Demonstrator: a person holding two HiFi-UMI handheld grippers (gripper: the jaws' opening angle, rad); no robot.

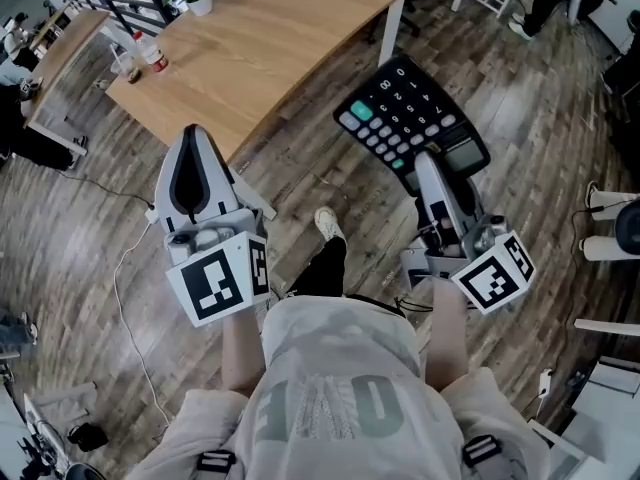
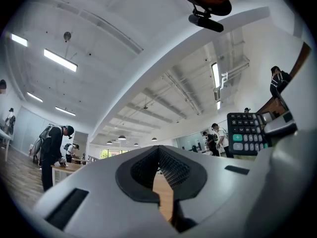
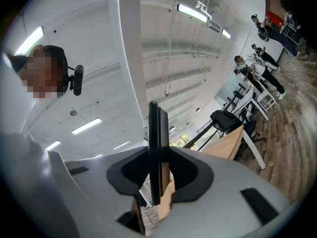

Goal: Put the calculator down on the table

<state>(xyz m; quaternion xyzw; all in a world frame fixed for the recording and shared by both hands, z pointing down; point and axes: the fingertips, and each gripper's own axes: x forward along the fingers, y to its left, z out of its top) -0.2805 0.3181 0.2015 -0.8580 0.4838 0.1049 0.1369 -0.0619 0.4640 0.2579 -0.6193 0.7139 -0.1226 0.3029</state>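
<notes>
Shirt (image 1: 330, 368) sits nearest; beyond it the right hand-held gripper (image 1: 432, 168) is clamped on the calculator (image 1: 400, 108), over the floor (image 1: 330, 168) just right of the table (image 1: 270, 38). The left hand-held gripper (image 1: 192, 163) is closed, empty. Best carry the calculator over the table, level it, and lower it flat before releasing

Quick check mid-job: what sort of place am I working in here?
Most likely an open-plan office or shared workspace: a long light-wood table with white legs, dark wood-plank floor, long strip ceiling lights, and several people standing at other desks in the background.
</notes>
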